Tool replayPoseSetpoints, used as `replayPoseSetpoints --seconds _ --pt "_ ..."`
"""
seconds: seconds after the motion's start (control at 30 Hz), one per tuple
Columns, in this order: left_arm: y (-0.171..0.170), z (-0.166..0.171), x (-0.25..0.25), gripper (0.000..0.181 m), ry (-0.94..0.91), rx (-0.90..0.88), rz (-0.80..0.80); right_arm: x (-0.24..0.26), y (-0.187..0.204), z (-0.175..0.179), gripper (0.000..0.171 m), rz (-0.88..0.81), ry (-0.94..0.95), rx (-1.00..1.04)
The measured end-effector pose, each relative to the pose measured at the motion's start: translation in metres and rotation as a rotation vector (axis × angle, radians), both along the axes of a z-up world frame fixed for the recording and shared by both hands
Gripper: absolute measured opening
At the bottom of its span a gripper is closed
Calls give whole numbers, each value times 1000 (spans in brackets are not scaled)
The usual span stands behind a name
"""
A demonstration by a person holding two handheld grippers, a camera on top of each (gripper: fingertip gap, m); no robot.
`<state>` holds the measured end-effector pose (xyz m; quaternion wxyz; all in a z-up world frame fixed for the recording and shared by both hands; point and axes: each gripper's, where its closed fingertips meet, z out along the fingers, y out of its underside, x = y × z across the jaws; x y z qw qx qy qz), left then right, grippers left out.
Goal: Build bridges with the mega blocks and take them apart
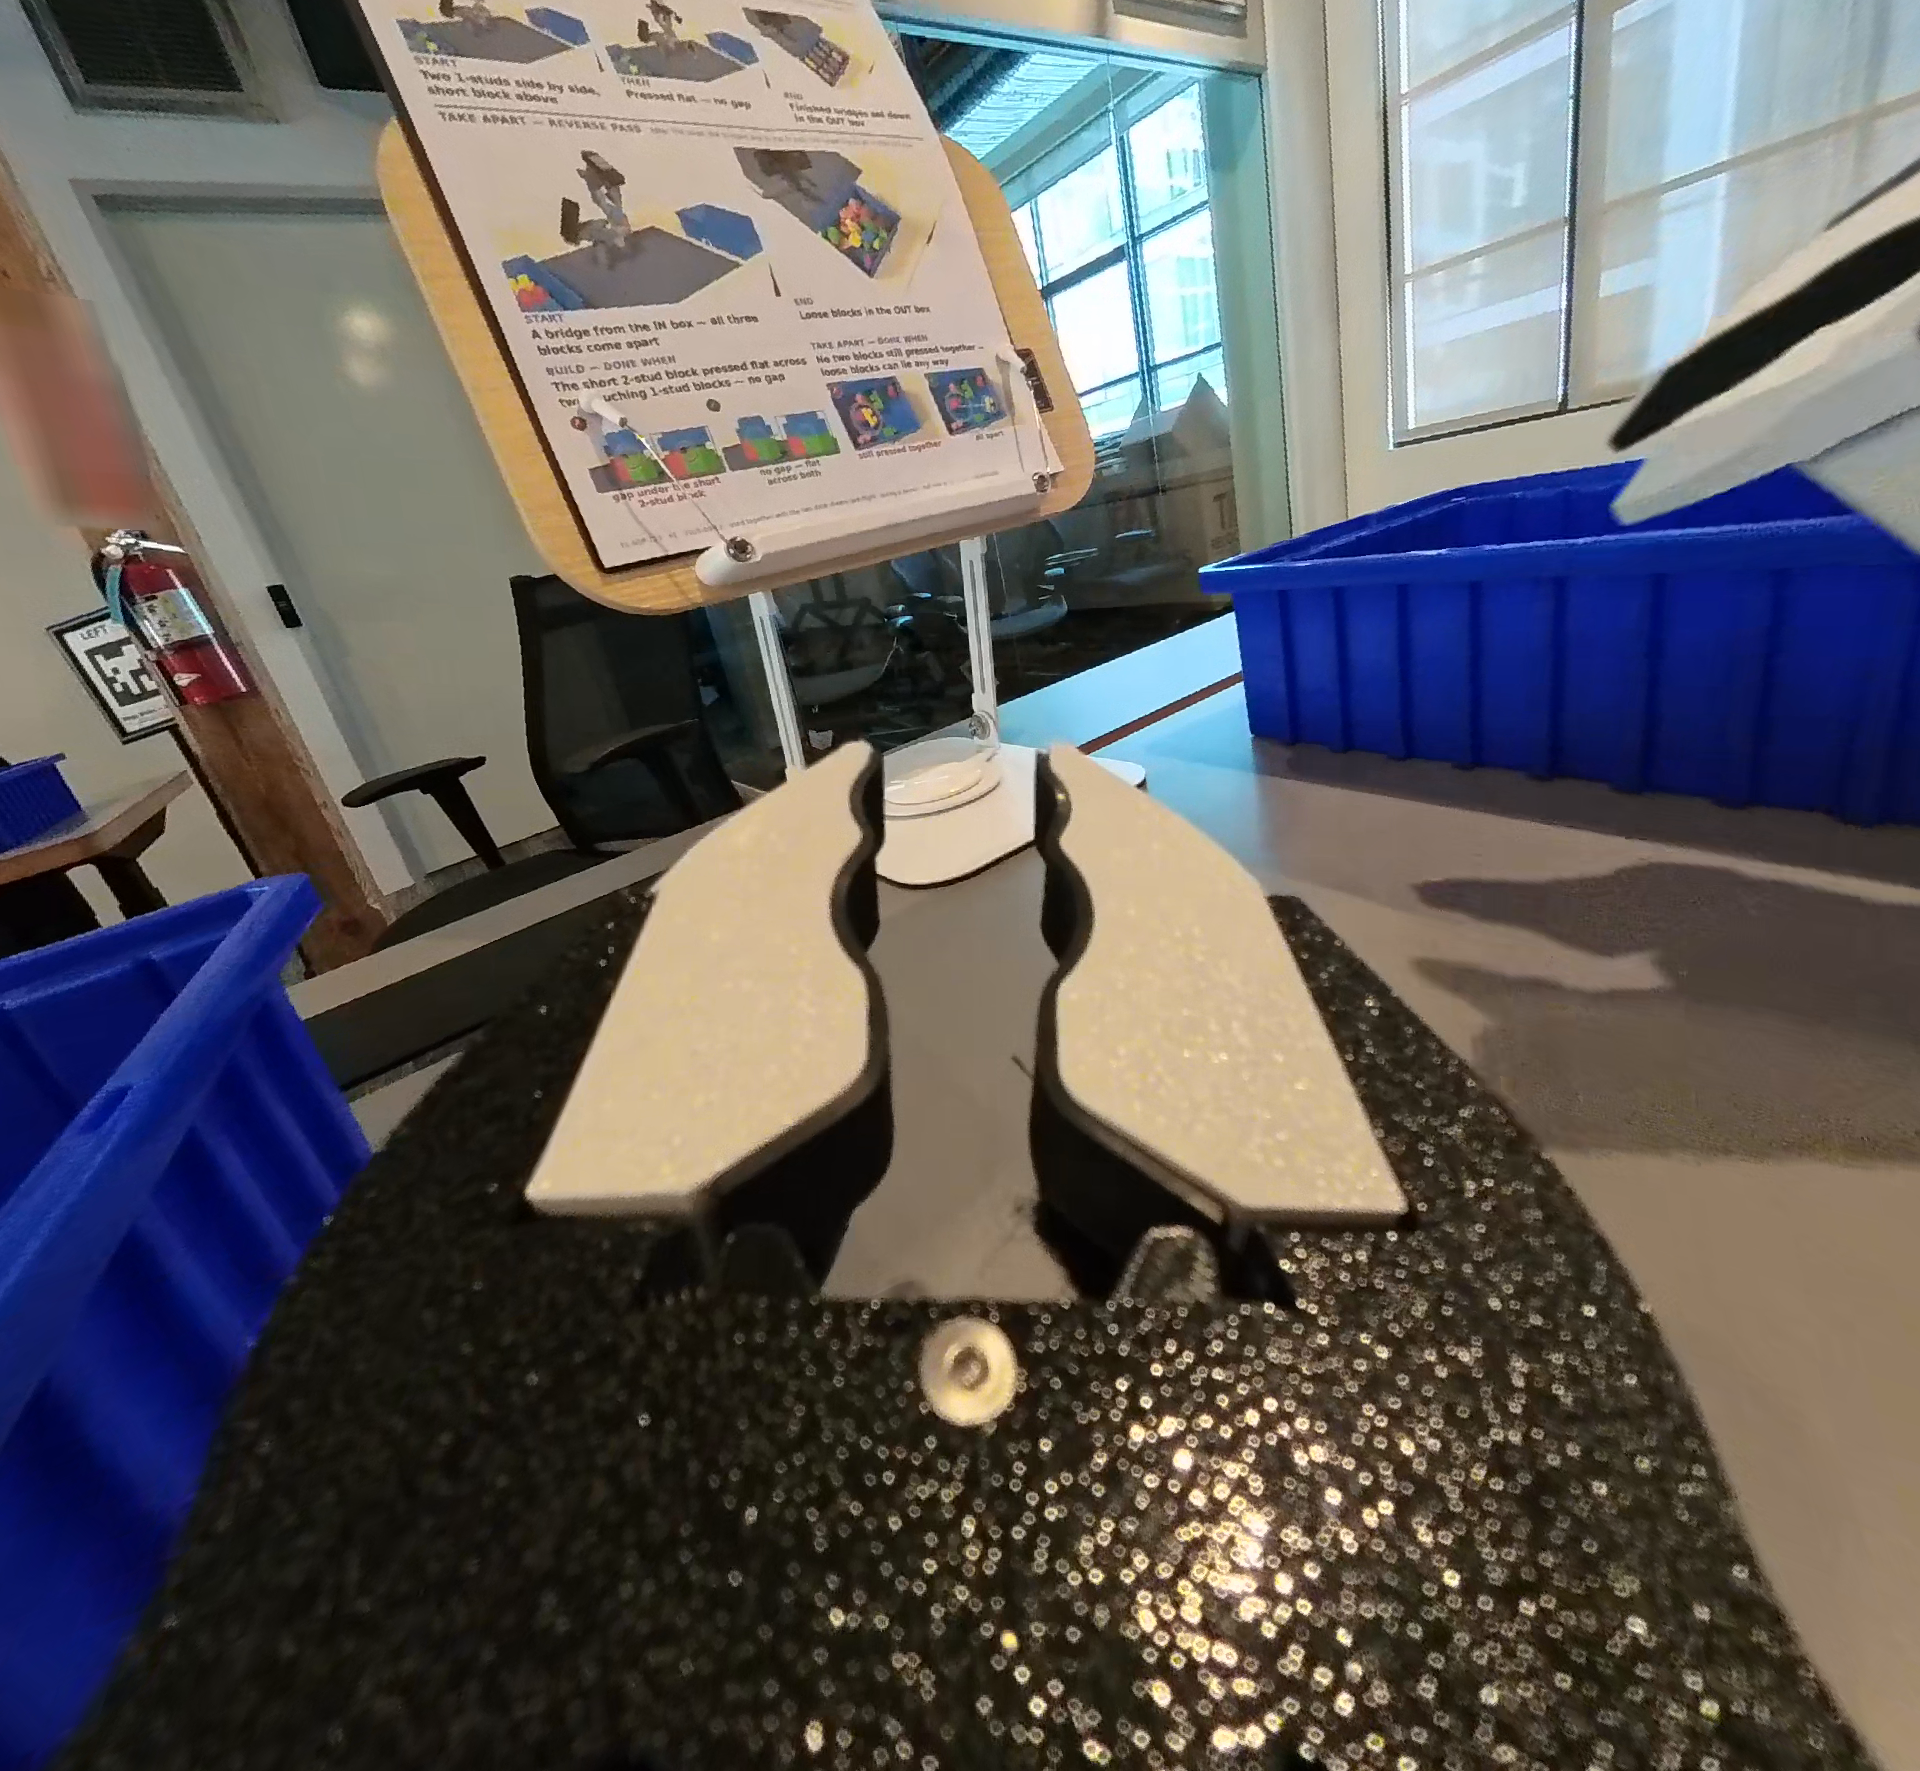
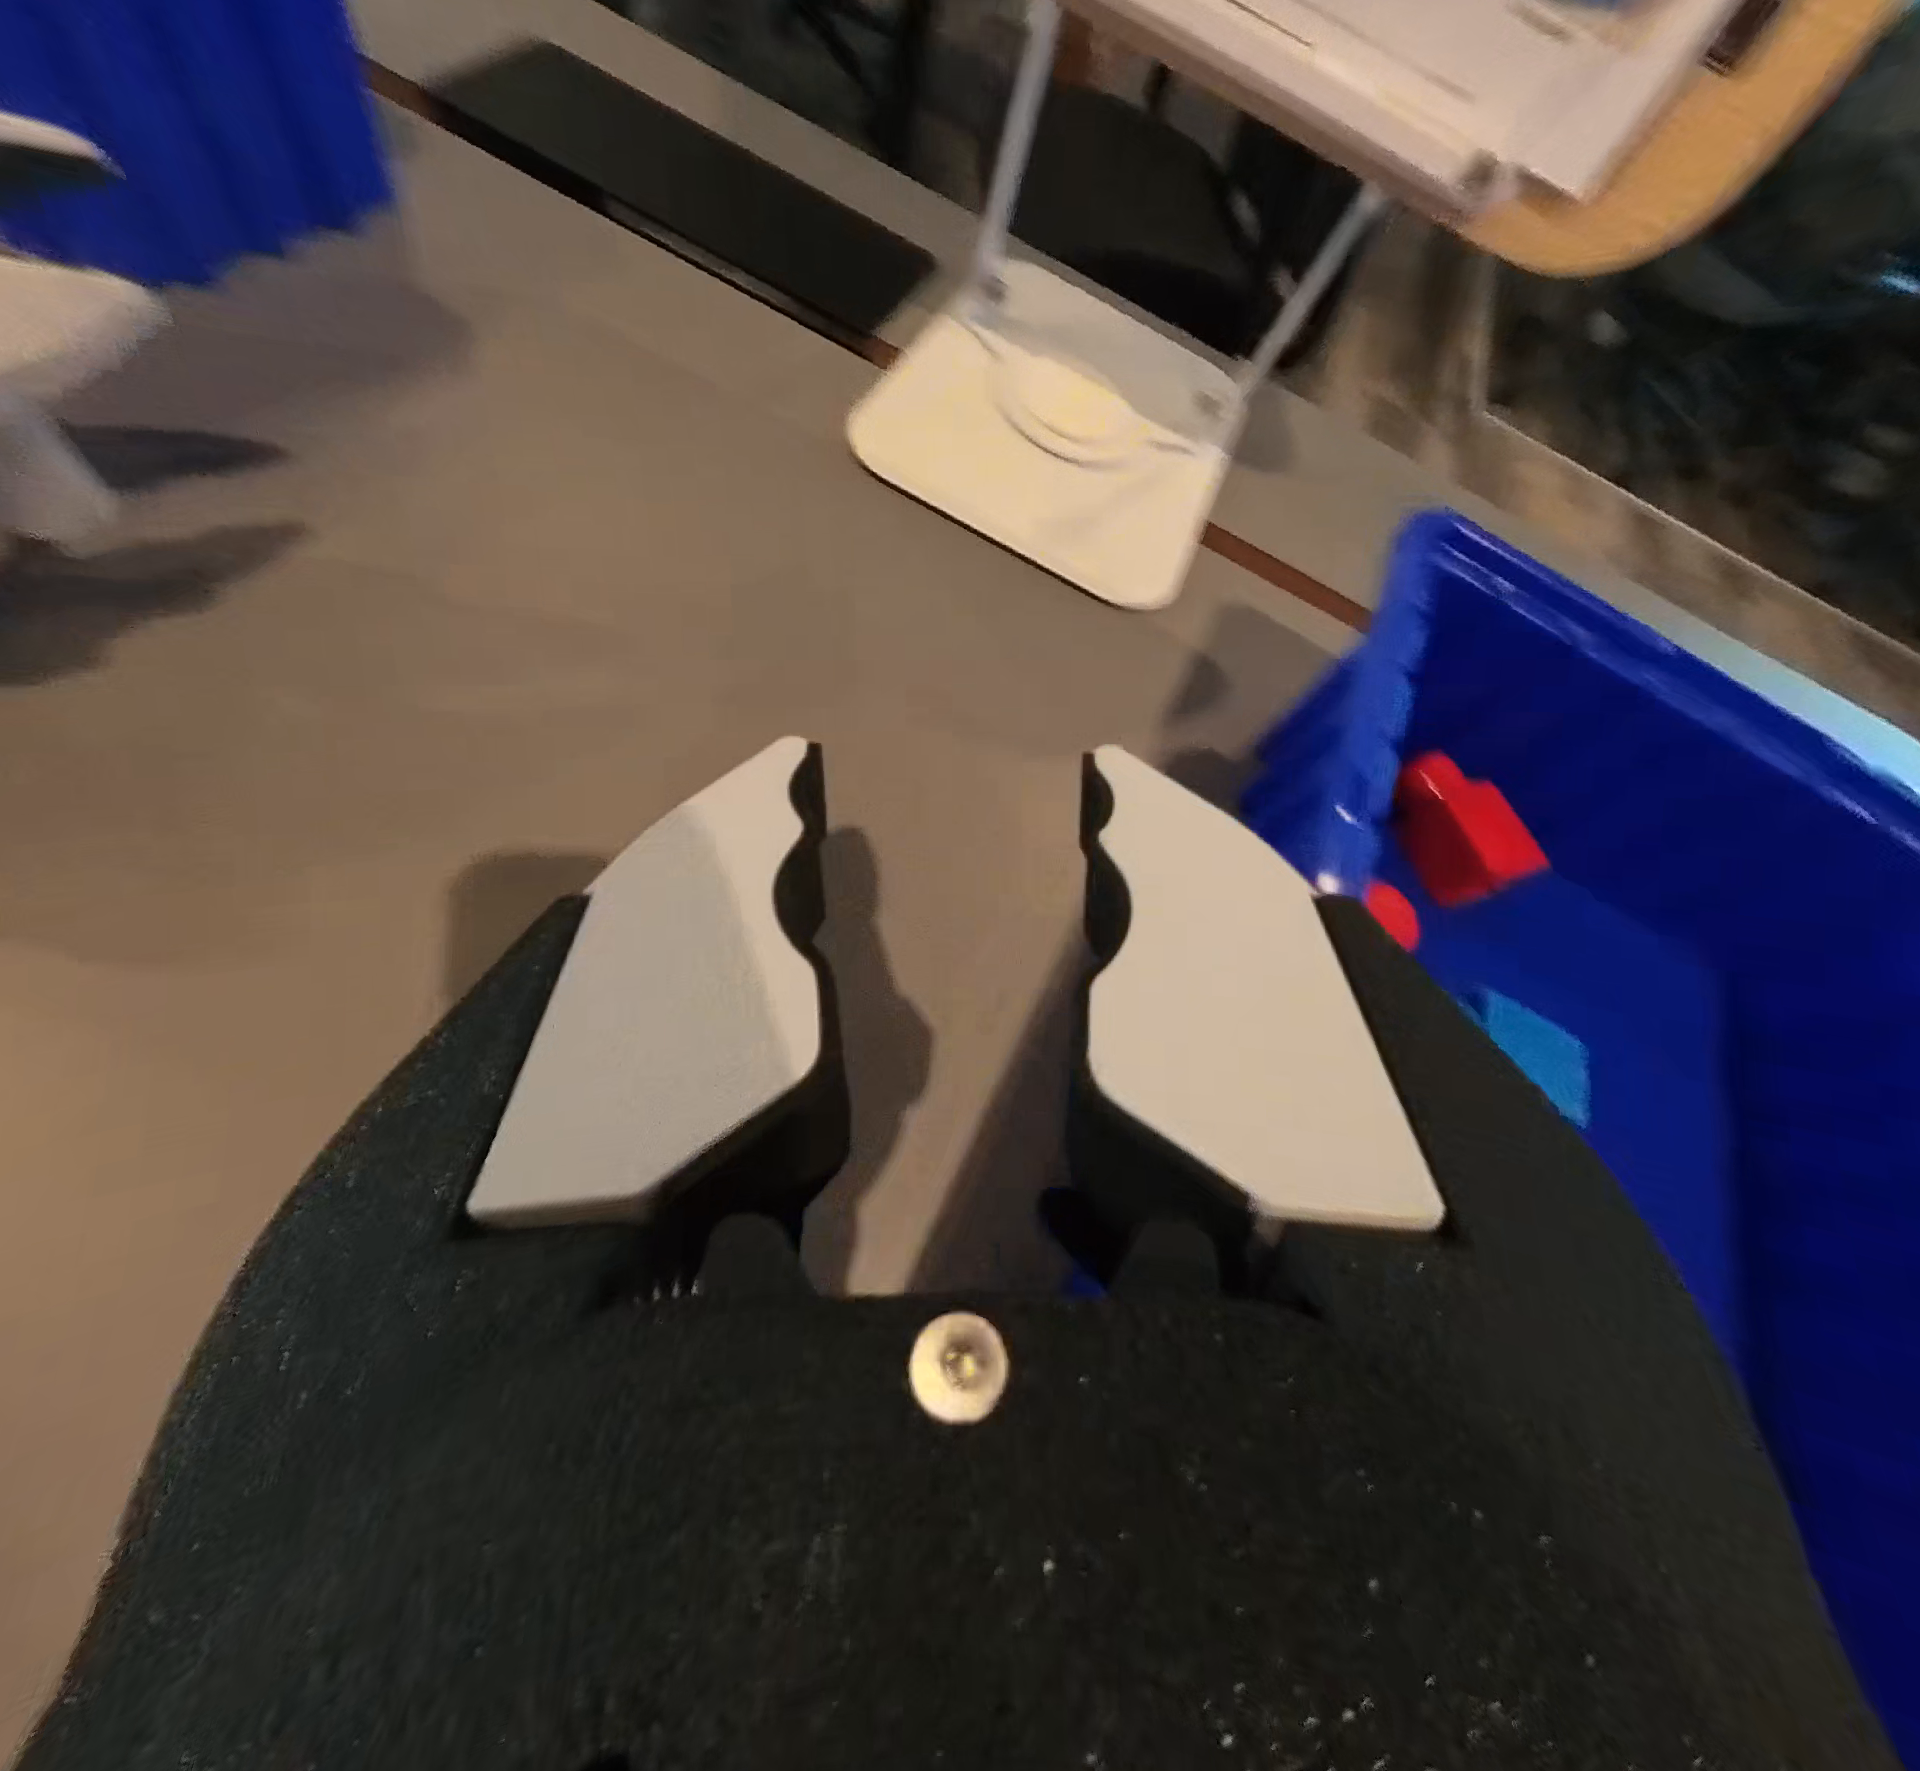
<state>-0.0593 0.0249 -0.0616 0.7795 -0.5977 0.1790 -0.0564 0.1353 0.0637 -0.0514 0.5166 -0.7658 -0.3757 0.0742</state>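
Note:
My left gripper [image 1: 958, 771] is open and empty, held above the grey table [image 1: 1558, 994] and pointing at the white base of a sign stand [image 1: 940, 812]. My right gripper [image 2: 951, 765] is open and empty over the table, just left of a blue bin [image 2: 1818, 1046]. That bin holds a red block [image 2: 1460, 822], a smaller red piece [image 2: 1392, 913] and a light blue block [image 2: 1532, 1061]. The right gripper also shows in the left wrist view [image 1: 1787, 371] at the upper right, above the right blue bin [image 1: 1558, 651]. The right wrist view is blurred.
A second blue bin [image 1: 125, 1129] stands at the left; it also shows in the right wrist view [image 2: 177, 59]. An instruction sheet on a wooden board [image 1: 707, 267] stands at the table's far edge. Office chairs [image 1: 582, 745] stand behind the table.

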Motion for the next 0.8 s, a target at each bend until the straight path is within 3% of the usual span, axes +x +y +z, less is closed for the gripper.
replayPoseSetpoints --seconds 0.17,0.33,0.5,0.63,0.8 --pt "0 0 0 27 -5 -3 -2 -55 -11 21 46 206 66 52" --pt "3 -1 -1 27 -20 -15 -4 -144 -53 66 48 594 274 -54" --pt "5 -3 -1 27 -22 -26 -8 -258 -99 99 52 955 113 -140" --pt "5 -3 1 27 -13 -27 -12 -353 -148 72 55 1171 -172 -243" --pt "5 -4 1 27 -6 -30 -14 -438 -209 9 60 1276 -438 -458"
